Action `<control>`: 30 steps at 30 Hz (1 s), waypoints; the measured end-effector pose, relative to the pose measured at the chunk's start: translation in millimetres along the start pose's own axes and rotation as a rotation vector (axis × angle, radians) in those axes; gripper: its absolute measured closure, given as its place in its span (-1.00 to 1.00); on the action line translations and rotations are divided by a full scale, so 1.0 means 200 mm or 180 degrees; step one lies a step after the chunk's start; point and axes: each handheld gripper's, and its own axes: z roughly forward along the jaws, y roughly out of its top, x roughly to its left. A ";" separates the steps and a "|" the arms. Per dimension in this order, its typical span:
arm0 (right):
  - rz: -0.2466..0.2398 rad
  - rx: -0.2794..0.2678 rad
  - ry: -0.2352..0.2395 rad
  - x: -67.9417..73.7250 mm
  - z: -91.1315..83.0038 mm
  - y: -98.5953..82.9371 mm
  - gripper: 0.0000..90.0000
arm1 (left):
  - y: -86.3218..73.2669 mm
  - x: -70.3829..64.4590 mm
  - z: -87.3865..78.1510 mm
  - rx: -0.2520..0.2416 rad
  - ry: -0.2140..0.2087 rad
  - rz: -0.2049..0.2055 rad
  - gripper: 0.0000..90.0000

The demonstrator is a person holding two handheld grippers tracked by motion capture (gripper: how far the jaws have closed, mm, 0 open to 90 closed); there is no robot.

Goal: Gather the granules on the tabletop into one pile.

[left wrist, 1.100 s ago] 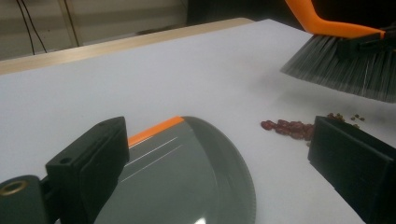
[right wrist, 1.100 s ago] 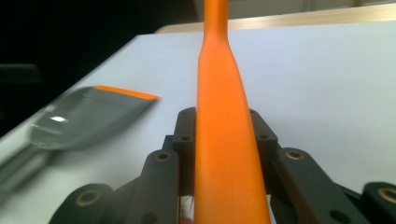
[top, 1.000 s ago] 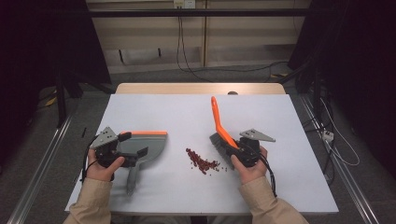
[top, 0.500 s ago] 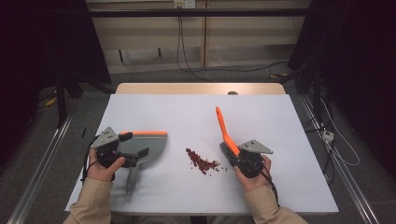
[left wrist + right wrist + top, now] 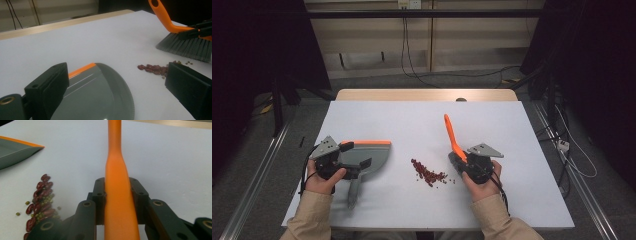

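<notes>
White table (image 5: 412, 120); cables (image 5: 404, 40) hang behind, perhaps from a socket

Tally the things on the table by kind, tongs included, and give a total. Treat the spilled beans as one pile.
Tongs: 2 (left tongs, right tongs)
Dustpan: 1
Brush: 1
Bean pile: 1
Total: 5

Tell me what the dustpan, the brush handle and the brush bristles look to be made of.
Dustpan: likely moulded plastic, grey and glossy, since it shows streaky reflections; orange strip along one edge.
Brush handle: probably plastic too, smooth orange with a soft sheen and no visible grain.
Bristles: fine grey fibres, seemingly synthetic, though the look leaves that open.
</notes>
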 end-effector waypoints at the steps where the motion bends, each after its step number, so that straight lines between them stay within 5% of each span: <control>1: -0.0029 -0.0009 -0.0050 0.02 -0.01 -0.01 0.58 | 0.00 0.00 0.00 0.0002 0.0000 0.0002 -0.88; 9: -0.0127 -0.0157 -0.0121 0.17 0.03 -0.02 0.58 | 0.01 -0.01 -0.01 -0.0033 0.0007 0.0010 -0.88; 20: 0.0009 -0.0305 -0.0148 0.24 0.11 -0.01 0.58 | 0.01 0.00 -0.01 -0.0018 0.0003 0.0010 -0.88; 30: -0.0023 -0.0350 -0.0076 0.31 0.17 0.01 0.58 | 0.01 0.00 0.00 -0.0006 0.0000 0.0006 -0.88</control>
